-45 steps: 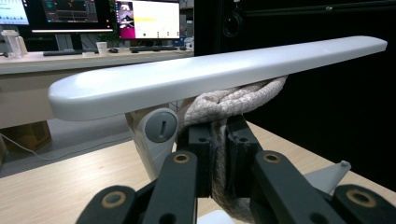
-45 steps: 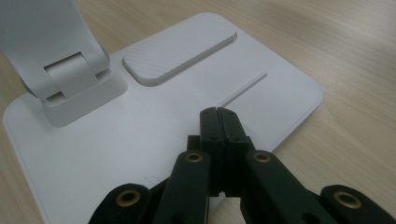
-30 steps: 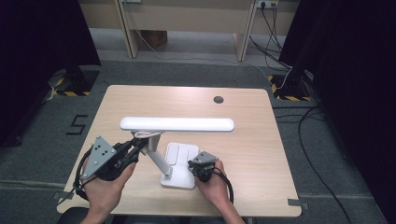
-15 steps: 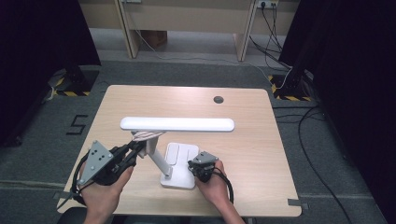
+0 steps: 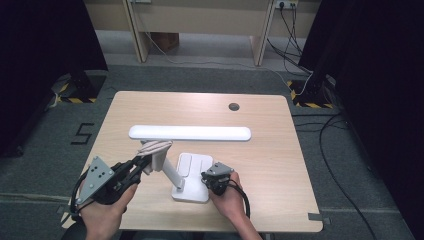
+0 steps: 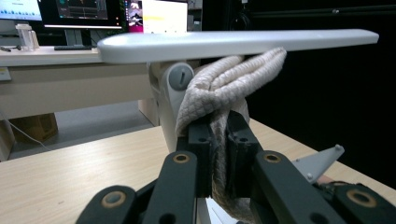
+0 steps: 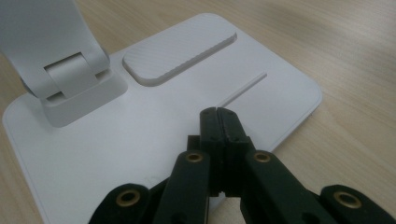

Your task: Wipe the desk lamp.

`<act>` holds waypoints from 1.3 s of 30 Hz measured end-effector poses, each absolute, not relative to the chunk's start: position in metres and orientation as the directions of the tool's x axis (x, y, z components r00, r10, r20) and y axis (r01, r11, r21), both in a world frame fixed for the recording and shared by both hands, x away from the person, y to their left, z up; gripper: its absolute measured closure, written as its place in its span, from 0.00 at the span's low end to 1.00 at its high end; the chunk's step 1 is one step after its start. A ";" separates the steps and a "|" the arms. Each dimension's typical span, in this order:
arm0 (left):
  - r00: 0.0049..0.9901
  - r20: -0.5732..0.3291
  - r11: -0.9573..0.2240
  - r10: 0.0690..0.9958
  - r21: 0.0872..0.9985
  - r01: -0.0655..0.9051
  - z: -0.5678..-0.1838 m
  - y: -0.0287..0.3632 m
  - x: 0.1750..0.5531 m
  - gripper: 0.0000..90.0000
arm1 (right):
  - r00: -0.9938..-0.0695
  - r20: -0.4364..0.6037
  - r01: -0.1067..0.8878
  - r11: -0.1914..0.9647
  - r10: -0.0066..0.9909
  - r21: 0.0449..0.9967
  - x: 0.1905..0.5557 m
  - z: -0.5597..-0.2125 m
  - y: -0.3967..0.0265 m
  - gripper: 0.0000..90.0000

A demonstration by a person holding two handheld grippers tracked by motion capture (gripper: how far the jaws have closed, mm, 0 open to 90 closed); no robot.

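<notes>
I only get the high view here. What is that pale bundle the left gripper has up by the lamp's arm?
Observer: In the left gripper view it is a braided beige cord, bunched just under the lamp head beside the hinge, and the left gripper has its jaws shut on it.
Operator: And the right one, is it holding anything?
Observer: No. The right gripper view shows the right gripper with jaws pressed together and nothing between them, its tips on the white lamp base.
Operator: Anything on that base?
Observer: A raised ribbed pad and a thin groove beside it.
</notes>
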State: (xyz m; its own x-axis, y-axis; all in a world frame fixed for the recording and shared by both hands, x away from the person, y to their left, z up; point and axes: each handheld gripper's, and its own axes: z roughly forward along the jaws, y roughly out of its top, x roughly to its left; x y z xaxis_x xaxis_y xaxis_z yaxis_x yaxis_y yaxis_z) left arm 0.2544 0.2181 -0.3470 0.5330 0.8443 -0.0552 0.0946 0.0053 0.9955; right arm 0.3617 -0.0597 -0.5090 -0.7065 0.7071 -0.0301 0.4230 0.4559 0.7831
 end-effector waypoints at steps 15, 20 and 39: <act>0.491 -0.048 -0.013 0.870 0.993 0.120 -0.361 0.254 0.246 0.92 | -0.705 -0.030 0.425 0.455 0.709 0.783 0.361 -0.509 -0.060 1.00; 0.477 -0.046 -0.017 0.878 0.992 0.127 -0.361 0.258 0.256 0.92 | -0.706 -0.029 0.424 0.455 0.708 0.784 0.361 -0.509 -0.060 1.00; 0.482 0.046 -0.092 0.875 0.993 0.072 -0.339 0.257 0.292 0.91 | -0.704 -0.023 0.425 0.448 0.709 0.787 0.361 -0.510 -0.060 1.00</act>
